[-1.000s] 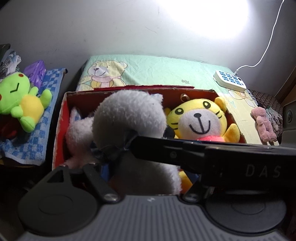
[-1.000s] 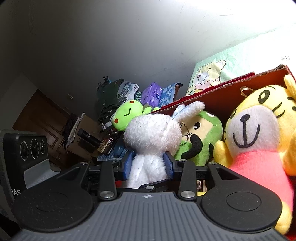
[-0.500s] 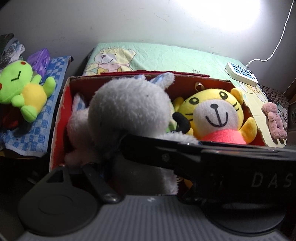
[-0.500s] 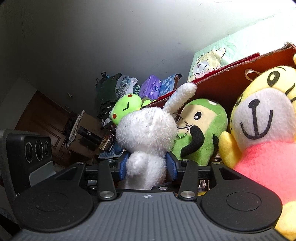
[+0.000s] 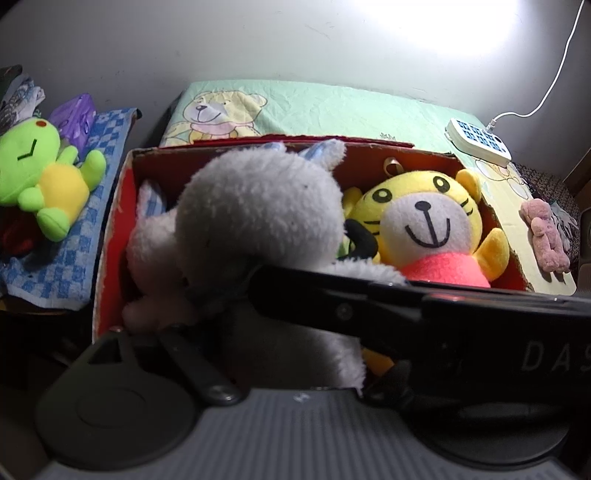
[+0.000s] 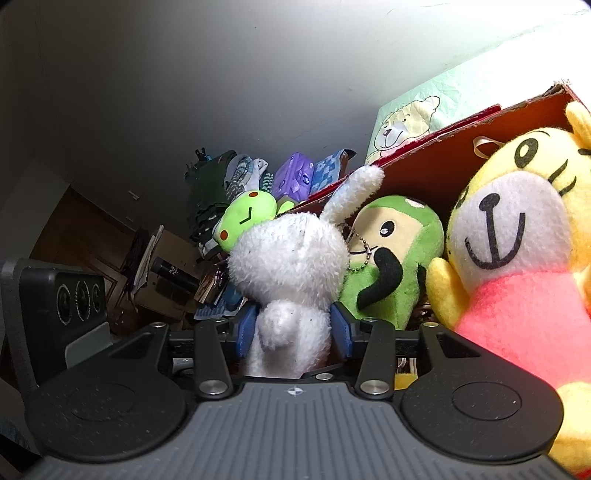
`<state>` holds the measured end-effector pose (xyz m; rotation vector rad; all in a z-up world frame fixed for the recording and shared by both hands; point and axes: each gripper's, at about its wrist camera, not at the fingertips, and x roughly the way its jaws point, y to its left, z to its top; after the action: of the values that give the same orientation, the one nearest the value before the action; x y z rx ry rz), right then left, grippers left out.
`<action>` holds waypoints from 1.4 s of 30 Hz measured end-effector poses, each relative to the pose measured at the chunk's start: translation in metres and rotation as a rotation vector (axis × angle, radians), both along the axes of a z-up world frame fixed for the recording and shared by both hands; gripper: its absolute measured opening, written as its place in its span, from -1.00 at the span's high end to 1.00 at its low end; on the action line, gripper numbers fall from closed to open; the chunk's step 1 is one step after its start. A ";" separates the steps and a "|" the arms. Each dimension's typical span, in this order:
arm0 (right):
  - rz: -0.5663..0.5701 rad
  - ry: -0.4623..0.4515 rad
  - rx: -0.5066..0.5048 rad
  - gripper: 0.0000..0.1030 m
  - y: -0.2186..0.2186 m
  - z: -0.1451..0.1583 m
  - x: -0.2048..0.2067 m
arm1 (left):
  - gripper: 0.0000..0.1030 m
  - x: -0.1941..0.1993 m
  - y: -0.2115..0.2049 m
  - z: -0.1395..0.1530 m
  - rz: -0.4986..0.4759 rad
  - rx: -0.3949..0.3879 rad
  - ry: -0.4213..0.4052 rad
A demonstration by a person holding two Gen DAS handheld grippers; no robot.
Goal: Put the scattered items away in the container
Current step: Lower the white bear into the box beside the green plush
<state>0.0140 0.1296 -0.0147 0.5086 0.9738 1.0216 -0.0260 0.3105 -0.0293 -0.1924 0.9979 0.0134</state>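
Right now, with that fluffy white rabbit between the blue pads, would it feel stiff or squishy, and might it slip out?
Probably squishy: the white rabbit is fuzzy plush, narrow where the right gripper flanks its body. Likely light for its size, as stuffed toys are. A slip seems unlikely, since fur catches on pads, though its big head could flop over into the red box.

A plain pale wall (image 5: 258,40) under a bright glare (image 5: 461,22), with dark wooden furniture (image 6: 85,229) beside it.

A lived-in bedroom at home. A mint green bedsheet (image 5: 332,107) printed with a cartoon bear lies against a plain wall, with a white power strip (image 5: 478,140) on it. Beside it, folded clothes (image 6: 236,177) and a blue checked cloth (image 5: 77,236) pile up near a wooden door (image 6: 92,229).
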 end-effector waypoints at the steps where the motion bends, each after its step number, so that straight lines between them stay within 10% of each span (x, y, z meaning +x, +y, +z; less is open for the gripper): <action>1: -0.002 0.001 -0.001 0.10 0.000 0.000 0.000 | -0.70 0.000 0.000 0.000 0.001 -0.001 0.000; 42: -0.051 0.030 0.001 0.18 -0.028 0.001 -0.005 | -0.84 -0.006 -0.003 -0.002 0.054 0.032 0.051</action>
<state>0.0085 0.1016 -0.0136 0.5480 0.9818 0.9712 -0.0319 0.3078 -0.0309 -0.1908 1.0424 0.0840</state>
